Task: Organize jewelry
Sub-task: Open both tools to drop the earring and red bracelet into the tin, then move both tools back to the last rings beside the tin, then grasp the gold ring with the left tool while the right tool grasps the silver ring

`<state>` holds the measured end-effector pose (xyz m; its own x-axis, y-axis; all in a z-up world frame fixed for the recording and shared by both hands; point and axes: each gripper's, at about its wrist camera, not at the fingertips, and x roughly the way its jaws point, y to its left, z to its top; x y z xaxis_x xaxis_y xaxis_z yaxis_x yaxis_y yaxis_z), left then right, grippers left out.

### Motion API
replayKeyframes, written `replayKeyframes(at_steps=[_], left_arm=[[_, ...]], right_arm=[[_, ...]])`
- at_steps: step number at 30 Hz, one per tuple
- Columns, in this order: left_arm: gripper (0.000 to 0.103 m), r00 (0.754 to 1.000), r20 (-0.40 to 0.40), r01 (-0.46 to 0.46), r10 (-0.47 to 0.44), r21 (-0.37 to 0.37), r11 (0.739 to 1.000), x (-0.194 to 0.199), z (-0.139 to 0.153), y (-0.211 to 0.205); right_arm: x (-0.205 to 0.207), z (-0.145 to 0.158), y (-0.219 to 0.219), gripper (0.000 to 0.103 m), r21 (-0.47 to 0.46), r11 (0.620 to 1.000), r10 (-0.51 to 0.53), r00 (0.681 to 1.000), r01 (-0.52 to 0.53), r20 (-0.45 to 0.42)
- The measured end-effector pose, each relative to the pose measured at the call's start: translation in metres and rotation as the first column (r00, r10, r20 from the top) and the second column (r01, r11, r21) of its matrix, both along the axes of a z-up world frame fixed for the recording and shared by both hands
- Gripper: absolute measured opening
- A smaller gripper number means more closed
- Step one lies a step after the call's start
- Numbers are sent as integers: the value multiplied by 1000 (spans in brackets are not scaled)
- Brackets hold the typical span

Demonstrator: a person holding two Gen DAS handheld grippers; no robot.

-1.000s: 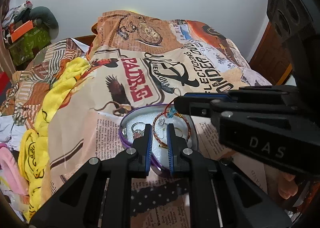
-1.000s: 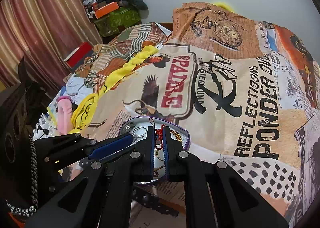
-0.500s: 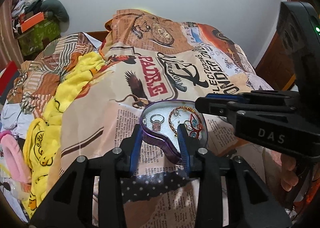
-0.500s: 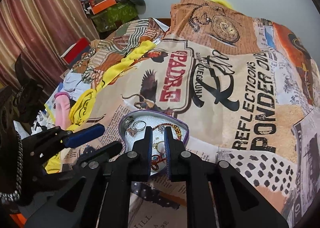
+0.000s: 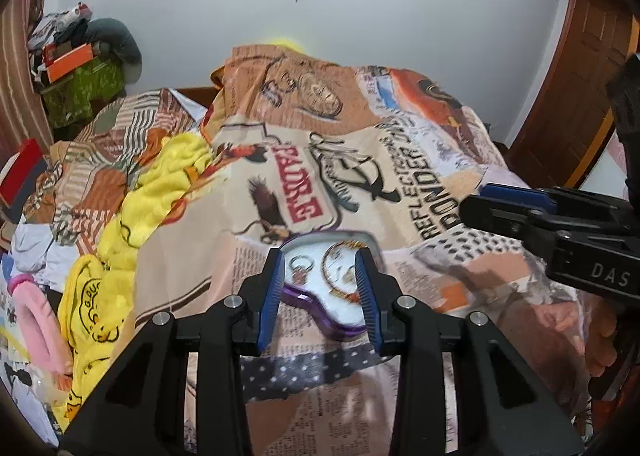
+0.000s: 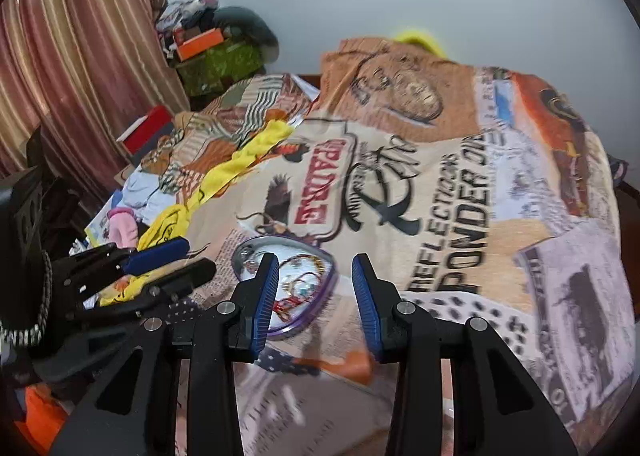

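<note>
A heart-shaped tin tray (image 5: 301,297) with a purple rim and white lining lies on the printed bedspread (image 5: 400,184). In it are a ring (image 5: 300,267) and a gold bangle (image 5: 336,256). My left gripper (image 5: 321,290) hovers above the tray's near edge, open, with nothing between the pads. In the right wrist view the same tray (image 6: 325,295) also holds a red thread bracelet (image 6: 289,303). My right gripper (image 6: 316,292) hangs over the tray's right side; its jaws are opening and hold nothing. Each gripper shows in the other's view, the right gripper (image 5: 516,212) and the left gripper (image 6: 160,262).
A yellow blanket (image 5: 160,184) and a pink item (image 5: 36,308) lie left of the tray. A red box (image 6: 146,132), a cluttered green box (image 6: 220,60) and a striped curtain (image 6: 80,56) stand at the far left. A wooden door (image 5: 580,96) is on the right.
Both grippers went from shut to open and lifted back from the tray. The red thread bracelet that hung from the right gripper now lies in the tray.
</note>
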<state>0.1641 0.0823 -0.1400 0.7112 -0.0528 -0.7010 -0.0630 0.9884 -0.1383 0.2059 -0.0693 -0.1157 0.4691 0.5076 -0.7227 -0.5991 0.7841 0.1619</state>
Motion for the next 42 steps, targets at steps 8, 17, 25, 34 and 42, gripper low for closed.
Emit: replayKeyframes(at_steps=[8, 17, 25, 34, 42], left_arm=[[40, 997, 45, 58, -58, -4, 998, 8, 17, -32], [40, 984, -10, 177, -177, -22, 984, 22, 2, -83], [40, 952, -84, 294, -293, -3, 956, 29, -24, -125], [40, 925, -150, 347, -348, -37, 937, 37, -55, -145], [30, 905, -128, 406, -405, -16, 914, 36, -62, -153]], right_arm=[[-4, 20, -56, 35, 4, 994, -105, 992, 105, 75], [-8, 1, -96, 35, -42, 985, -167, 985, 169, 47], [-12, -34, -121, 35, -72, 983, -171, 984, 167, -54], [-18, -57, -124, 35, -88, 987, -146, 985, 138, -95], [-21, -63, -112, 35, -77, 995, -76, 992, 69, -100]])
